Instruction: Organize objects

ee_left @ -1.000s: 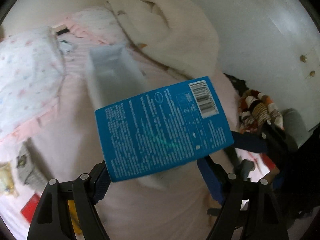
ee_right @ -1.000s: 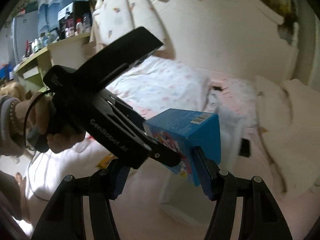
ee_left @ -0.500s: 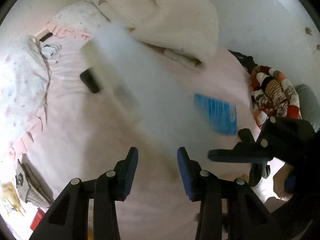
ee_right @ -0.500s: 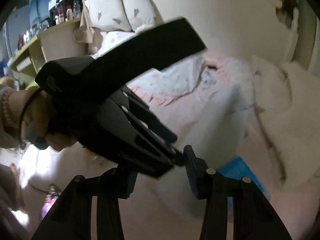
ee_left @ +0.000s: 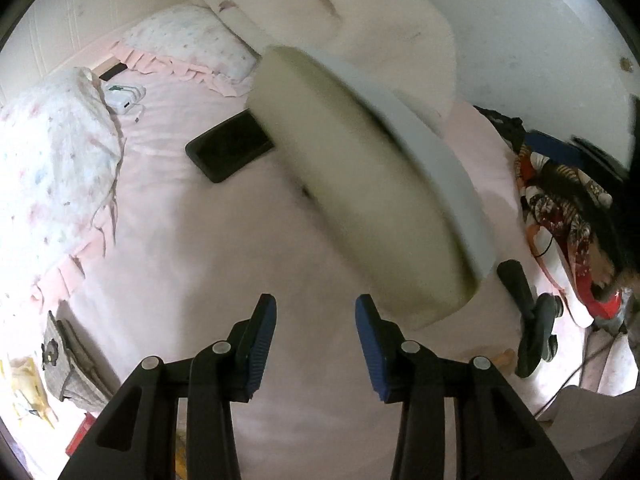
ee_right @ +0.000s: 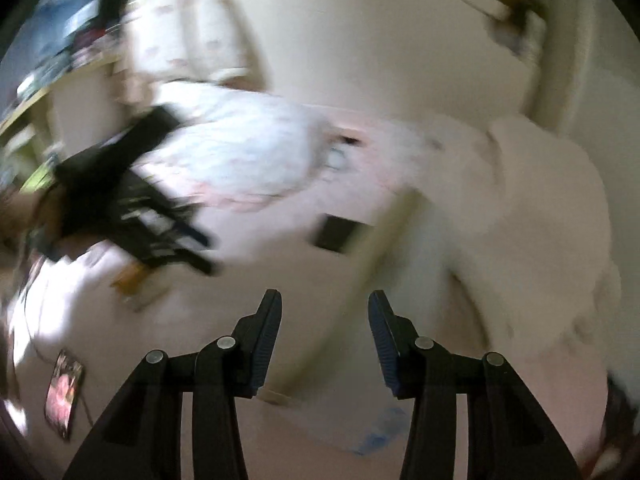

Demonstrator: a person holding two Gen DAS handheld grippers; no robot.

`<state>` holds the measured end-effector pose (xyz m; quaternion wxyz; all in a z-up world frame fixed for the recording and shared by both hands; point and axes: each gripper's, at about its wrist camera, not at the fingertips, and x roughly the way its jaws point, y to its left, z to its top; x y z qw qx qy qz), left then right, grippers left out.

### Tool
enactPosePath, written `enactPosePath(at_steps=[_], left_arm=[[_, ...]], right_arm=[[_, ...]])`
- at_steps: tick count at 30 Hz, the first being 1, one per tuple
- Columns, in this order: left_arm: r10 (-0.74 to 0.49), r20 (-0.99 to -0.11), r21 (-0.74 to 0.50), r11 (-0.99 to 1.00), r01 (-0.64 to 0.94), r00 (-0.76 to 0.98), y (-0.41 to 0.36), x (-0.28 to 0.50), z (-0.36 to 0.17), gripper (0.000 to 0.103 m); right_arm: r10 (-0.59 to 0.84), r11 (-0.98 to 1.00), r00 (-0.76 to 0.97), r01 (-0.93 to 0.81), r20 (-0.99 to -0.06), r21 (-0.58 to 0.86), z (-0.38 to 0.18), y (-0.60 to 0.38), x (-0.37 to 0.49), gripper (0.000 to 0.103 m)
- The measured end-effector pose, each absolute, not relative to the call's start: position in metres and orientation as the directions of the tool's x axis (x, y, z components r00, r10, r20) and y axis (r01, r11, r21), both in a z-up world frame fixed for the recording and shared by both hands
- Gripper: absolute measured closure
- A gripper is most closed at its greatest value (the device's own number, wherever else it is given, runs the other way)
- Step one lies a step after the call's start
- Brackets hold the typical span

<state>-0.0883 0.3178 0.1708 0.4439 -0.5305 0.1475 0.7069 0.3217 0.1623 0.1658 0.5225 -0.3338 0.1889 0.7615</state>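
Observation:
A long translucent white bin [ee_left: 372, 184] lies on the pink bed, blurred by motion; it also shows in the right wrist view [ee_right: 400, 300]. A faint blue patch [ee_right: 380, 432], seemingly the blue box, shows through its near end. My left gripper [ee_left: 316, 332] is open and empty, just short of the bin's near end. My right gripper [ee_right: 325, 328] is open and empty over the bin. The left gripper also appears in the right wrist view [ee_right: 132, 216], off to the left.
A black phone [ee_left: 230, 146] lies on the bed left of the bin. A white power bank [ee_left: 124, 98], floral pillows [ee_left: 52, 160] and a white blanket [ee_left: 360, 20] lie beyond. A grey pouch [ee_left: 64, 364] and a black stand [ee_left: 532, 320] lie near the edges.
One second ago my left gripper held the blue box above the bin. The box has since dropped into the bin, and both grippers now stand open and empty, pulled back.

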Motion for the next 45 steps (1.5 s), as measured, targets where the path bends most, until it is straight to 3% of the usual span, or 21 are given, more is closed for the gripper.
enactPosePath(at_steps=[5,8,13,24,31,35,40,45], left_arm=[[0.505,-0.862,-0.291,-0.553,-0.781,-0.037,0.32,-0.086,0.177,0.064],[0.504,-0.862,-0.283,-0.557,-0.781,-0.047,0.317,-0.084,0.179,0.064],[0.501,-0.865,-0.294,-0.563,-0.773,-0.036,0.303,-0.081,0.176,0.064],[0.47,-0.882,-0.288,-0.591,-0.753,-0.032,0.275,-0.08,0.167,0.064],[0.479,-0.877,-0.308,-0.626,-0.716,-0.042,0.24,-0.082,0.17,0.064],[0.471,-0.88,-0.308,-0.65,-0.695,-0.051,0.211,-0.082,0.169,0.064],[0.444,-0.893,-0.285,-0.683,-0.672,-0.072,0.171,-0.083,0.165,0.064],[0.403,-0.911,-0.252,-0.72,-0.647,-0.094,0.137,-0.085,0.158,0.064]], right_arm=[[0.543,-0.146,-0.339,-0.939,-0.768,0.312,0.12,0.206,0.395,0.057],[0.402,0.031,-0.393,-0.897,-0.827,0.441,0.074,0.217,0.415,0.057],[0.436,0.216,-0.502,-0.747,-0.747,0.629,0.055,0.196,0.446,0.057],[0.289,0.221,-0.601,-0.715,-0.745,0.663,0.022,0.208,0.391,0.047],[0.236,-0.081,-0.597,-0.799,-0.767,0.596,0.062,0.246,0.279,0.047],[0.106,-0.203,-0.625,-0.775,-0.773,0.599,0.066,0.256,0.208,0.047],[0.091,-0.286,-0.553,-0.811,-0.828,0.51,0.067,0.251,0.17,0.048],[0.185,-0.388,-0.408,-0.866,-0.894,0.316,0.079,0.245,0.159,0.048]])
